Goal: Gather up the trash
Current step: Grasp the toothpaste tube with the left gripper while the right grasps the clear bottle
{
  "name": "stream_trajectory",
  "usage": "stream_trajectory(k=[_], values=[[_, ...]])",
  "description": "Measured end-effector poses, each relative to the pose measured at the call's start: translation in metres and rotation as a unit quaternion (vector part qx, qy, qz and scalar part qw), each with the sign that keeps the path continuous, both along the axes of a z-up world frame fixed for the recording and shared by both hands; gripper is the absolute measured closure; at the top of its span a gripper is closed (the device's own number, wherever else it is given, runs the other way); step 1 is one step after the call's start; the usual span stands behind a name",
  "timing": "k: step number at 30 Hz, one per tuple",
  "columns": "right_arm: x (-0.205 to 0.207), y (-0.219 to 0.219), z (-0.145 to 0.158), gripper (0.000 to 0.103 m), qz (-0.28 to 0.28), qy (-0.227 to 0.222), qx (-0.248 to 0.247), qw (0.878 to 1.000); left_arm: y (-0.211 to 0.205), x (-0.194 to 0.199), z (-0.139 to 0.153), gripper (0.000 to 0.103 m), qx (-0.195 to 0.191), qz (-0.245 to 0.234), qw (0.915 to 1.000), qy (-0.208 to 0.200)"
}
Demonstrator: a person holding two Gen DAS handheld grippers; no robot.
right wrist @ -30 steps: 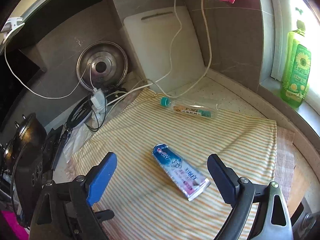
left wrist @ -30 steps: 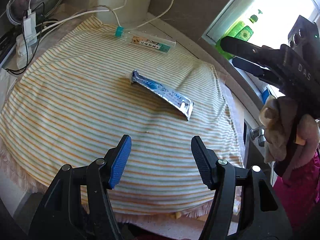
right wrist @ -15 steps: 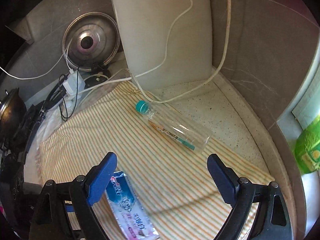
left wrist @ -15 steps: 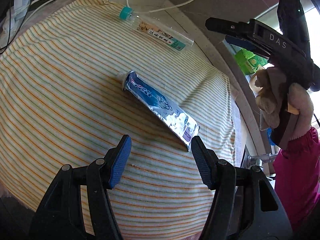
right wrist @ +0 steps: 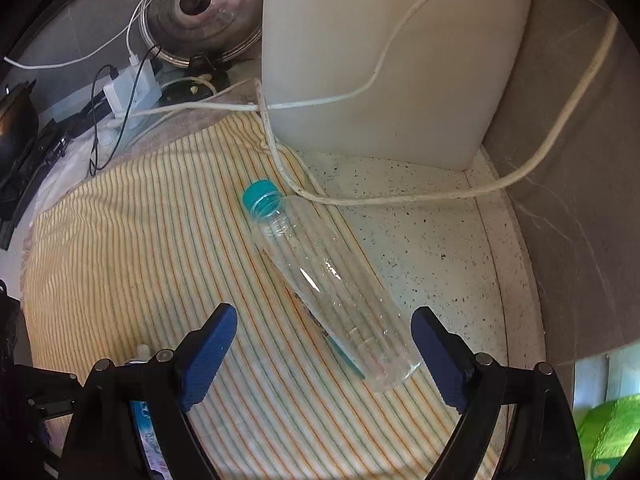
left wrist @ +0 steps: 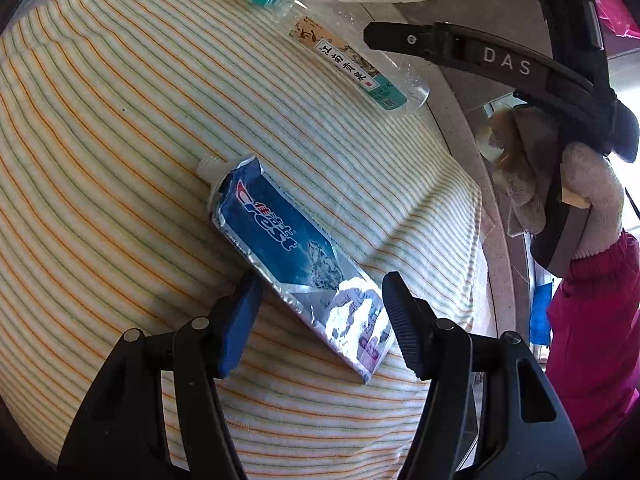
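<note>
Your left wrist view looks down close over the striped cloth (left wrist: 120, 128), facing the toothpaste tube (left wrist: 296, 256). Your right wrist view sits close and low, facing the plastic bottle (right wrist: 324, 276) and the back wall. Both views share the cloth, the bottle (left wrist: 344, 52) and the tube's cap end (right wrist: 142, 350).

Home kitchen: pot lid (right wrist: 200, 12), cutting board (right wrist: 380, 52), speckled counter (right wrist: 432, 248).

the left claw (left wrist: 322, 308) gapes around the flattened toothpaste tube's (left wrist: 296, 256) tail on the striped cloth (left wrist: 120, 140).
</note>
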State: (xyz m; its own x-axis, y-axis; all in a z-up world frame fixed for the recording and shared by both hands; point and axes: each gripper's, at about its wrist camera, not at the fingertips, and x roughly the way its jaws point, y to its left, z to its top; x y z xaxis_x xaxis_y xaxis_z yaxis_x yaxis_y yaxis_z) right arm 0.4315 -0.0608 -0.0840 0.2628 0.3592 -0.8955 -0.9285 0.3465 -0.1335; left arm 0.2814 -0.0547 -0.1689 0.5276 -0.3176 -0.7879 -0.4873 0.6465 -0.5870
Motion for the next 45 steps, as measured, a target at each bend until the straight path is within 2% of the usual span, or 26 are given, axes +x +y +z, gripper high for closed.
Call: stream_trajectory(k=[4,5,6,7,8,9,12,14,19,32,40,45], values=[[0.009,0.013,-0.015,0.013,0.02,-0.006,-0.019,1.0,0.002,0.01,-0.004,0.04,-0.01,0.014,0.9998,-0.007],[0.011,0.015,-0.019,0.013,0.024,-0.009,-0.022,0.999,0.003,0.012,-0.005,0.047,-0.011,0.015,0.9998,-0.008],[0.012,0.017,-0.022,0.013,0.028,-0.012,-0.025,0.999,0.004,0.013,-0.008,0.061,-0.014,0.018,0.9997,-0.006],[0.013,0.019,-0.025,0.013,0.031,-0.015,-0.028,0.999,0.005,0.014,-0.01,0.068,-0.02,0.021,0.9996,-0.003],[0.013,0.022,-0.028,0.014,0.034,-0.019,-0.03,0.999,0.007,0.016,-0.014,0.082,-0.028,0.023,0.9993,-0.001],[0.014,0.024,-0.031,0.016,0.037,-0.022,-0.033,0.999,0.007,0.017,-0.016,0.086,-0.038,0.025,0.999,-0.002],[0.014,0.027,-0.038,0.022,0.045,-0.029,-0.043,0.998,0.008,0.017,-0.016,0.09,-0.04,0.032,0.9987,-0.008],[0.013,0.03,-0.043,0.027,0.051,-0.038,-0.051,0.997,0.007,0.016,-0.013,0.091,-0.035,0.03,0.9989,-0.012],[0.008,0.029,-0.05,0.031,0.063,-0.064,-0.053,0.995,0.012,0.013,-0.005,0.094,-0.035,0.033,0.9986,-0.021],[-0.009,0.015,-0.027,0.043,0.039,-0.037,-0.024,0.998,0.042,-0.026,0.015,0.097,-0.013,0.052,0.9982,-0.029],[-0.025,-0.002,-0.022,0.044,-0.02,0.033,0.001,0.999,0.065,-0.059,0.028,0.099,0.009,0.059,0.9978,-0.03],[-0.039,-0.024,-0.022,0.045,-0.089,0.099,0.05,0.99,0.084,-0.08,0.029,0.1,0.018,0.06,0.9977,-0.026]])
